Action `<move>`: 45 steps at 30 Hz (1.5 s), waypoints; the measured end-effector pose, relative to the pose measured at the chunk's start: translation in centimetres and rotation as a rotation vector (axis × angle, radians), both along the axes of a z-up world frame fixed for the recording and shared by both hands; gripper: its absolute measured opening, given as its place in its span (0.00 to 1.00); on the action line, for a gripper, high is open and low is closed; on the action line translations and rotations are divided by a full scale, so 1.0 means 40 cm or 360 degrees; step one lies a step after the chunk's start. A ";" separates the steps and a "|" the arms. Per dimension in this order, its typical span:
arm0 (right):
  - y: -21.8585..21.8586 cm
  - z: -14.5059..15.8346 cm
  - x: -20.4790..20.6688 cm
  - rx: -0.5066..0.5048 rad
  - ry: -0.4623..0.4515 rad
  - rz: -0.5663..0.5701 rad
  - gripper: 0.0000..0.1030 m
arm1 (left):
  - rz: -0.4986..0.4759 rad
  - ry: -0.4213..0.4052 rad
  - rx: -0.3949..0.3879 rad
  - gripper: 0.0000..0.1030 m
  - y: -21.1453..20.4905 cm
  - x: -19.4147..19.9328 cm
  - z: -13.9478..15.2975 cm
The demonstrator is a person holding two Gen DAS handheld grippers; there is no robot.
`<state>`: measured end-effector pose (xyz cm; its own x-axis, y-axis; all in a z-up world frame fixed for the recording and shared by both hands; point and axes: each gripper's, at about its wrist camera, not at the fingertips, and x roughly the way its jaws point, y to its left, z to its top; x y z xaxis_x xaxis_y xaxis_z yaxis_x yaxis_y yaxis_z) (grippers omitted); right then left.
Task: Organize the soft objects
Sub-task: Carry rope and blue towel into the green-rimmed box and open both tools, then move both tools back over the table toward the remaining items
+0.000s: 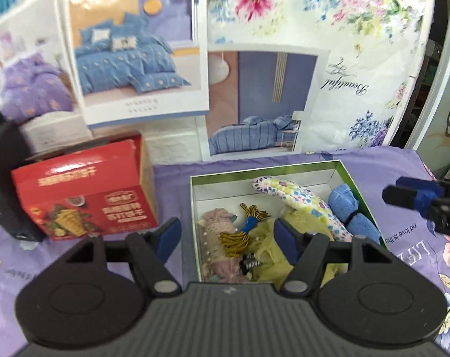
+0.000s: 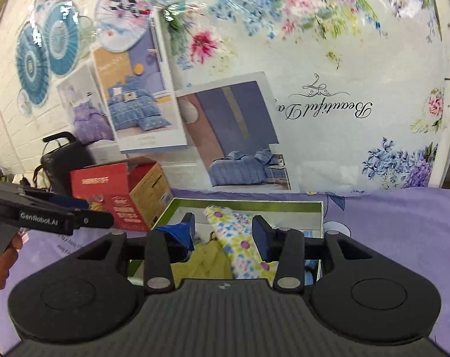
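An open green-rimmed box [image 1: 348, 175] on the purple bedsheet holds several soft things: a flower-print pillow [image 1: 302, 200], a rolled blue towel [image 1: 351, 211], a yellow-green cloth [image 1: 269, 247], a pink knitted piece [image 1: 217, 229] and a blue-and-yellow tassel [image 1: 242, 229]. My left gripper [image 1: 228, 235] is open and empty above the box's near left part. My right gripper [image 2: 226, 232] is open and empty above the box [image 2: 237, 203], with the pillow [image 2: 240, 238] between its fingers but apart from them. It also shows at the right edge of the left wrist view [image 1: 415, 199].
A red snack carton [image 1: 85, 196] stands left of the box, with a black bag [image 1: 5, 178] beside it. Bedding posters [image 1: 135, 59] and a floral sheet [image 1: 344, 44] cover the wall behind. The left gripper [image 2: 46, 214] shows at the left of the right wrist view.
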<state>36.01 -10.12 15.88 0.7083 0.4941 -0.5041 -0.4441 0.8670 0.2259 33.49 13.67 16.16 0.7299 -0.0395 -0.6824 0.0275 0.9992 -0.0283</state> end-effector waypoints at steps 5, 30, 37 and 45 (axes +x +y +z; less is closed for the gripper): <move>0.002 0.030 -0.127 -0.0034 -0.0060 0.0016 0.28 | -0.0010 -0.0027 -0.0004 0.66 -0.029 -0.113 0.022; 0.014 -0.270 -0.580 0.0093 0.0165 -0.0114 0.33 | 0.0034 0.0437 -0.0141 0.67 -0.101 -0.499 -0.393; 0.064 -0.314 -0.535 0.0063 0.0230 -0.0027 0.34 | 0.0027 0.0441 -0.0273 0.67 -0.065 -0.523 -0.420; 0.155 -0.232 -0.375 -0.0153 -0.0019 0.0199 0.36 | 0.0163 0.0391 -0.0216 0.67 0.006 -0.528 -0.377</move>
<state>21.01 -3.91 6.59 0.6504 0.5290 -0.5451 -0.5523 0.8220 0.1387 12.36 13.90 1.08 0.5483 -0.0770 -0.8327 -0.0973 0.9831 -0.1550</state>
